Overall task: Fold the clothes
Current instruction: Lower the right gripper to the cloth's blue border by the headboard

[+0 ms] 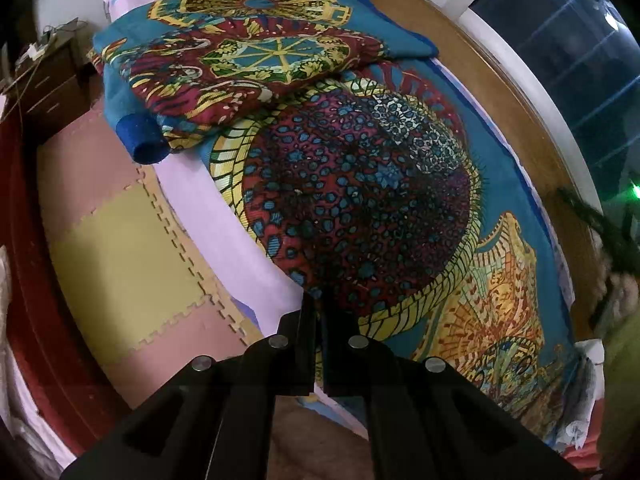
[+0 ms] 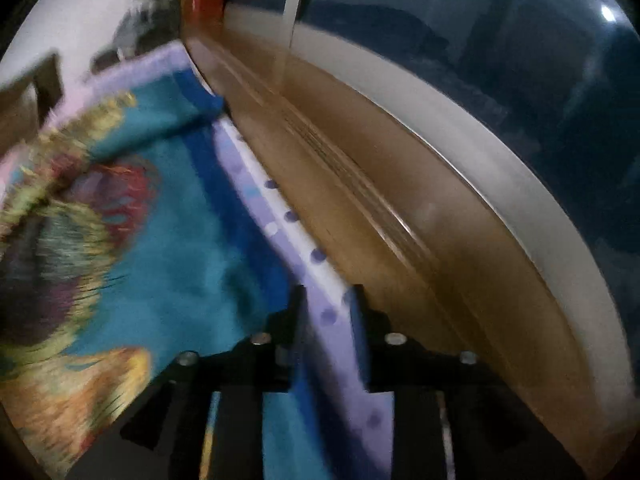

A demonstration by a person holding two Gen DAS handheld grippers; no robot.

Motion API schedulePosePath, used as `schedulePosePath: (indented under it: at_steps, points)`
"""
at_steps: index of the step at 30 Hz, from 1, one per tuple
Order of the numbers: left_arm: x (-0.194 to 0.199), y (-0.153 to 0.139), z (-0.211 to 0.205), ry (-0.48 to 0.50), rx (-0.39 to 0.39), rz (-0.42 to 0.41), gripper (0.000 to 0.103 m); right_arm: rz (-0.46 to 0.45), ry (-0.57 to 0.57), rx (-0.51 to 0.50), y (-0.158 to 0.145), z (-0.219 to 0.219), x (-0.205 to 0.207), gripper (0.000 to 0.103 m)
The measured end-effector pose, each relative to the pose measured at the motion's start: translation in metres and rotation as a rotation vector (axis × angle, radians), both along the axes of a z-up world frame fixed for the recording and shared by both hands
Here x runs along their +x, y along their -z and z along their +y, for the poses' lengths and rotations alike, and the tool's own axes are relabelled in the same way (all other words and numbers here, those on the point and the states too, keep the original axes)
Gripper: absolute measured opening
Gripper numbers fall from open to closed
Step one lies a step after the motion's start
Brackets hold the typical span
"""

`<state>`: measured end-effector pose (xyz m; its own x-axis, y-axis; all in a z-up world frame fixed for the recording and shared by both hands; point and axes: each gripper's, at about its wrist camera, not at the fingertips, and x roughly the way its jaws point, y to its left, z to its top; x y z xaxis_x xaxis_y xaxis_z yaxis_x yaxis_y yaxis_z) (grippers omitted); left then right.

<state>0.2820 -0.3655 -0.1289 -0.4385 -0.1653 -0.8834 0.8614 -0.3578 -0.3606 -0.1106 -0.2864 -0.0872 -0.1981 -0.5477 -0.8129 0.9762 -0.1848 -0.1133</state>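
A: Item one, patterned cloth [image 1: 360,200]?
B: Spread flat on the bed sheet [image 1: 248,256], filling the left view from centre to 5 o'clock. Its near edge runs toward 7 o'clock, with a lilac strip of sheet bare beside it. One end is folded back on itself at 11 o'clock [image 1: 248,60].
A: Left gripper [image 1: 319,312]?
B: At 6 o'clock, fingers pressed together at the cloth's near edge; whether cloth is pinched between them I cannot tell.
A: Right gripper [image 2: 326,304]?
B: Fingers apart, over the dotted sheet edge at the cloth's far side. View blurred.
A: Open room?
B: Foam floor mats [image 1: 120,248] at 8 o'clock; wooden ledge [image 2: 400,208] and window [image 2: 520,80] close along the far edge.
A: Containers, writing?
B: None legible.
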Motion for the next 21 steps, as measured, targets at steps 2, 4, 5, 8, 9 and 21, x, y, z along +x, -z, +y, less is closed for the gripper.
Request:
schedulePosePath:
  at_steps: [2,4,5,8,9,21]
  points:
    - [-0.002,0.0,-0.001,0.006,-0.003,-0.007,0.001,-0.101,-0.066,0.045,0.01,0.017,0.008,0.026]
    - [-0.004,-0.001,0.0,0.014,-0.008,-0.018,0.001,-0.113,-0.101,0.107,0.029,0.034,0.017,0.026]
    - [-0.004,-0.001,0.0,0.018,-0.011,-0.024,0.001,-0.082,-0.099,0.138,0.04,0.038,0.021,0.026]
    - [-0.007,-0.002,0.001,0.035,-0.028,-0.051,0.001,0.027,-0.073,0.134,0.058,0.051,0.017,0.034]
    - [-0.007,-0.002,0.001,0.038,-0.029,-0.056,0.001,0.052,-0.037,0.118,0.057,0.052,0.01,0.04]
    - [-0.008,-0.044,0.05,0.301,-0.084,0.037,0.007,0.045,0.176,0.033,0.016,0.085,-0.001,0.038]
